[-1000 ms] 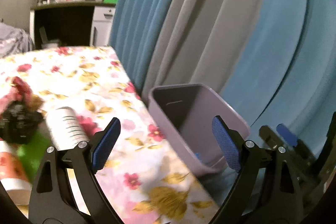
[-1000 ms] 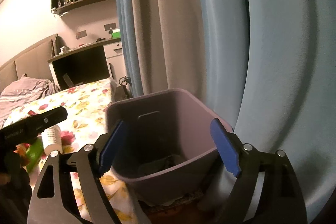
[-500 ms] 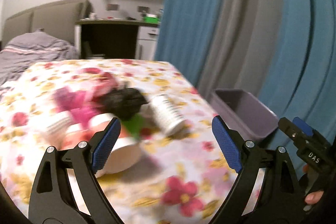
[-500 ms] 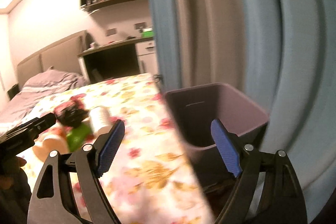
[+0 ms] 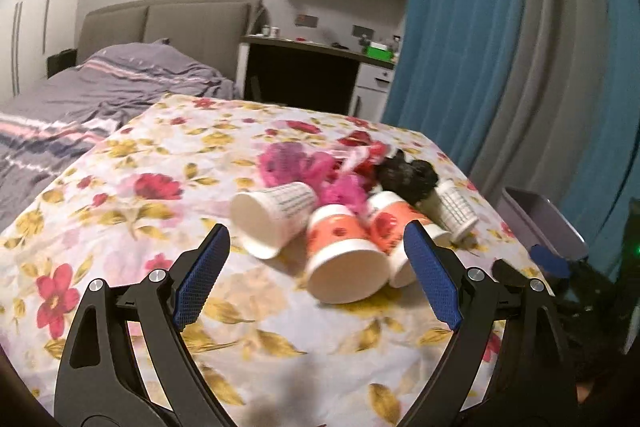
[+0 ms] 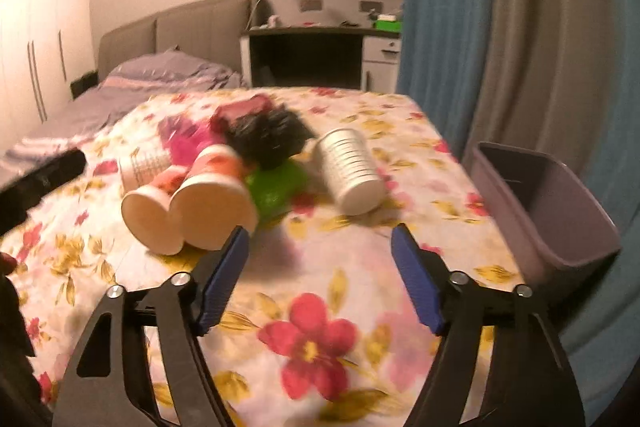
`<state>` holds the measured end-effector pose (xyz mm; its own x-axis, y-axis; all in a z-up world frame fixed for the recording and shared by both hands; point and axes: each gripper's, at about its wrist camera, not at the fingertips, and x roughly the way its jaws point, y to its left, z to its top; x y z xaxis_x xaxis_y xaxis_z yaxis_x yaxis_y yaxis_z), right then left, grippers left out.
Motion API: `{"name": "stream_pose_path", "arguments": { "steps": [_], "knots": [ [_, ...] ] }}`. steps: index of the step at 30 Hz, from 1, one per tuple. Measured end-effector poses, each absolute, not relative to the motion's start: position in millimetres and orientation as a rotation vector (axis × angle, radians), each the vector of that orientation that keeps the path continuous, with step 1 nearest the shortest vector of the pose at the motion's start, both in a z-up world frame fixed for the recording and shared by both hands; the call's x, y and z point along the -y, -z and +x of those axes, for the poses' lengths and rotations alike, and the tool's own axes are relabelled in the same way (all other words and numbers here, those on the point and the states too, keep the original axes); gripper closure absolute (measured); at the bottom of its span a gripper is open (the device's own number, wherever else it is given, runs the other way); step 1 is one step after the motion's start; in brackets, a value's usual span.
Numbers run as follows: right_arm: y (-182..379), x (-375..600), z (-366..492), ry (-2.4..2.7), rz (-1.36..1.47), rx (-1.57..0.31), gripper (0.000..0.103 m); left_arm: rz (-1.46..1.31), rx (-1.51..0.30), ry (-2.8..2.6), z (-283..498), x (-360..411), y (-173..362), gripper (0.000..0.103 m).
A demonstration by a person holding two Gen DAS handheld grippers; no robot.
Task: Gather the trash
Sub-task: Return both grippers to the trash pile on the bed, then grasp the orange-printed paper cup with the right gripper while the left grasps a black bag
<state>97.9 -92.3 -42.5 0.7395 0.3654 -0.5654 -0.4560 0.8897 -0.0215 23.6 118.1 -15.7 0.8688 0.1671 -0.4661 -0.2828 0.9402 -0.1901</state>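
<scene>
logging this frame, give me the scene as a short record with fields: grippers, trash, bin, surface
left gripper: open, empty, facing the pile
right gripper: open, empty
trash: pile of tipped paper cups, pink crumpled wrap, black crumpled bag, green piece
bin: purple, at the table's right edge, contents not visible
surface: floral tablecloth

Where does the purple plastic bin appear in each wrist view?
Left wrist: purple plastic bin at the right edge, beyond the table corner, partly cut off.
Right wrist: the bin at right, large, beside the table edge.
Shared landmark: the white ribbed paper cup lying nearest the bin.
</scene>
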Motion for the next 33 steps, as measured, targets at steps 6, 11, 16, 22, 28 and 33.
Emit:
{"name": "stream_pose_path", "arguments": {
  "steps": [6,11,16,22,28,33],
  "knots": [
    [49,63,110,-0.482,-0.185,-0.608,0.041,-0.265,-0.459,-0.254,19,-129,20,0.016],
    [58,44,122,-0.526,-0.196,-0.641,0.056,-0.261,-0.459,-0.263,16,-133,21,0.016],
    [66,38,129,-0.555,-0.201,-0.67,0.084,-0.255,-0.457,-0.258,18,-132,21,0.016],
    [62,52,120,-0.583,-0.198,-0.65,0.099,-0.25,-0.472,-0.233,28,-125,24,0.016],
    [55,84,107,-0.571,-0.151,-0.624,0.099,-0.247,-0.489,-0.2,40,-112,27,0.016],
    [47,120,93,-0.524,-0.096,-0.587,0.099,-0.222,-0.475,-0.153,53,-95,20,0.016]
  ]
}}
